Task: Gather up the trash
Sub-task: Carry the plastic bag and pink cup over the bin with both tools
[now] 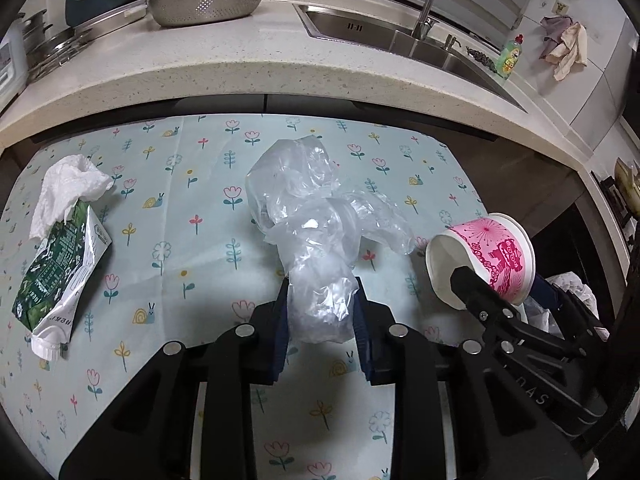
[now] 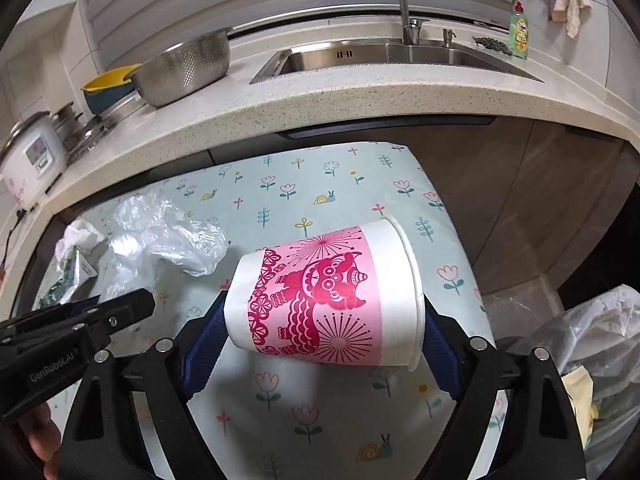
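Clear, crumpled plastic makes up the thin transparent bag (image 1: 316,236), whose lower end is pinched between the blue pads of the left gripper (image 1: 322,312); its long axis runs away from that gripper toward the counter, and the far, looser part billows above the pale blue flower-printed tablecloth (image 1: 192,240), though whether that far end touches the cloth cannot be told. Just right of it, the white paper cup with a pink and red printed band (image 2: 320,300) lies on its side across the right gripper (image 2: 320,320), base pointing left and rolled rim right in the right wrist view, so its long axis runs crosswise between the two blue pads, which press on its ends with the jaws spread wide. The cup's open mouth is turned away in that view; the left wrist view shows only part of its white inside, with one black finger in front. At the left of the cloth a green and white printed carton (image 1: 60,272) lies flat, its long axis running toward the counter, a crumpled white paper towel (image 1: 68,192) at its far end; its print is too small to read. To the right, past the cloth's edge, a clear bin liner (image 2: 600,340) is cut off by the frame. Behind stand the speckled stone counter (image 2: 360,96), a perforated steel colander (image 2: 188,68) and a steel sink (image 2: 400,56).
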{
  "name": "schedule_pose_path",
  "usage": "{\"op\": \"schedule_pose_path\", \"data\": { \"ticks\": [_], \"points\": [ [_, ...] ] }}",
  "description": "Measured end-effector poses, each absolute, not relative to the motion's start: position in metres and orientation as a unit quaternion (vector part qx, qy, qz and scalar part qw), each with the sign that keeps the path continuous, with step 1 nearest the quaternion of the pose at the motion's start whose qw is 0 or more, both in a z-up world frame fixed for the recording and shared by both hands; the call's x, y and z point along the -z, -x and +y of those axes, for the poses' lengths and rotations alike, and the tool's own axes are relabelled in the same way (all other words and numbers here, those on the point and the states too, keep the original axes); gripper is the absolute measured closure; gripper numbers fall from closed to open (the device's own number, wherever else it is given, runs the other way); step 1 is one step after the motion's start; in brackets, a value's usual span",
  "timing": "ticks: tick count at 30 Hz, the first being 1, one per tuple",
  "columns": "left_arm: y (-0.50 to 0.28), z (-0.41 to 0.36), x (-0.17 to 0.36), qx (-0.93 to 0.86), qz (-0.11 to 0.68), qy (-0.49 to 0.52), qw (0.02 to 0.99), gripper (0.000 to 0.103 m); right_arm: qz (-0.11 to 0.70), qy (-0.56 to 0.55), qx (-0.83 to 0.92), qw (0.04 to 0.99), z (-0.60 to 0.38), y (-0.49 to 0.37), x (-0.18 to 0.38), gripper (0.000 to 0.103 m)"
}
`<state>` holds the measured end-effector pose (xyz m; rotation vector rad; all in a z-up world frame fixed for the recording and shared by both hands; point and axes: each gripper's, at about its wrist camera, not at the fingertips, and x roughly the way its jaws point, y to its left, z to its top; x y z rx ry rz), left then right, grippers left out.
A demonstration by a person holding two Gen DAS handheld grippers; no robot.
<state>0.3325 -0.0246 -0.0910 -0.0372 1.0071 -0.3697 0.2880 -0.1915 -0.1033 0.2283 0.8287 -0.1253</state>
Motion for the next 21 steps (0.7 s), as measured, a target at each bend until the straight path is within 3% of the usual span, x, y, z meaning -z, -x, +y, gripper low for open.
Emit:
{"op": "schedule_pose_path", "data": {
  "ticks": [21],
  "points": [
    [-0.201, -0.074, 0.002, 0.239, 0.433, 0.004, 0.869, 0.076, 0.323, -0.129, 0.106, 0.931, -0.228, -0.149, 0.004, 0.020]
  ]
}}
